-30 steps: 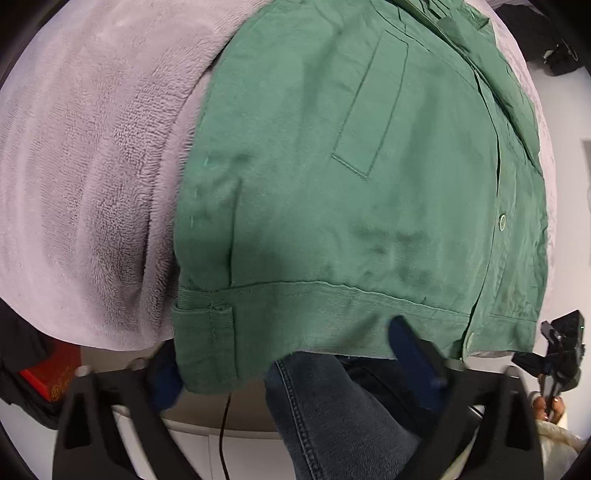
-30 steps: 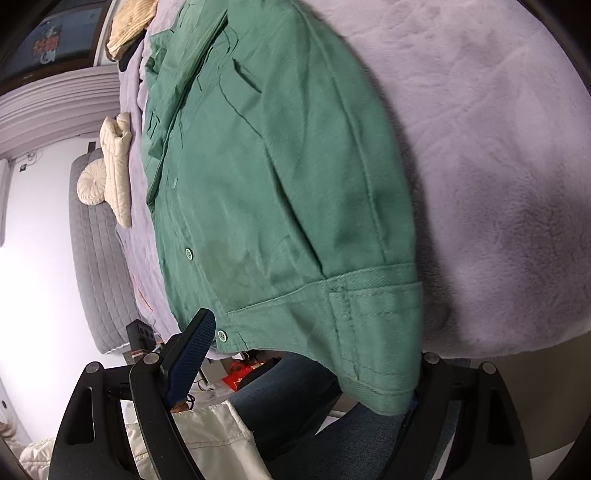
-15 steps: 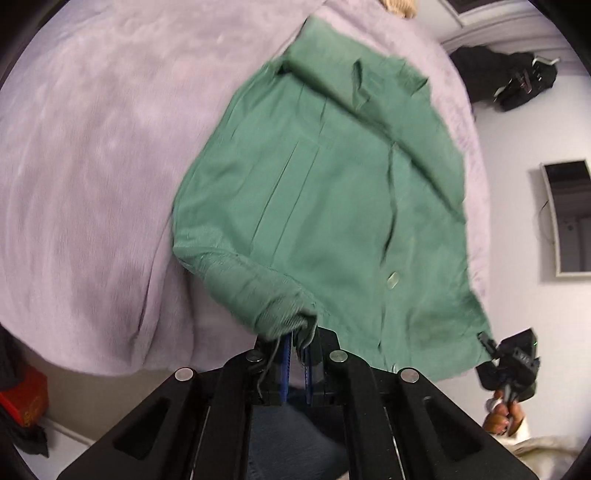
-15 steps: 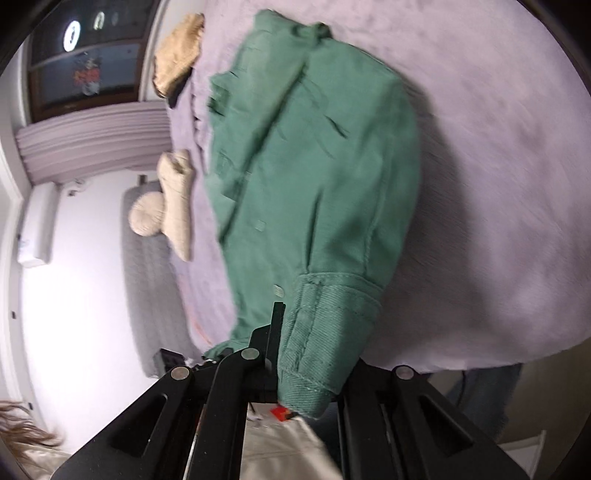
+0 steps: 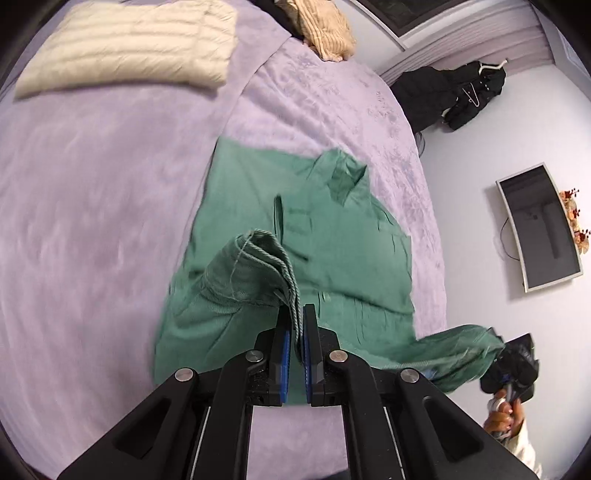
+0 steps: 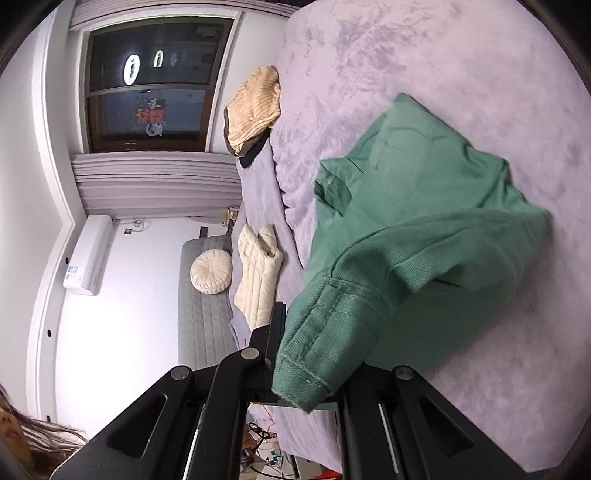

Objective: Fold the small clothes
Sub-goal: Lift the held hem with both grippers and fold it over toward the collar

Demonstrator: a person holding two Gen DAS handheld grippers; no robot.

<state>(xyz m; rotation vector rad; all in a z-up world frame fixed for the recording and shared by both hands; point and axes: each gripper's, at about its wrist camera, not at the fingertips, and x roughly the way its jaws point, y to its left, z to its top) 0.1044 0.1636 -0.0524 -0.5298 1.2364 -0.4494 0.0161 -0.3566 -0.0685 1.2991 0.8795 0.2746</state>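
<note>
- Far left on the lilac blanket [image 5: 92, 206] lies a cream quilted jacket [image 5: 136, 40], with a tan knit [image 5: 325, 27] heaped past it at the bed's far edge.
- Centre: the green shirt [image 5: 332, 236] is spread on the blanket, collar away from the person, its near hem lifted off the bed.
- The left gripper [image 5: 297, 325] is clamped tight on one bunched hem corner, blue pads pressing the fabric between them.
- Right: the other hem corner trails off to the right gripper [image 5: 511, 363], held up beside the bed's edge.
- From that gripper's own camera, the right gripper [image 6: 306, 369] has its jaws together on a thick folded cuff of the shirt [image 6: 424, 221], which drapes over the fingers and hides the tips.
</note>
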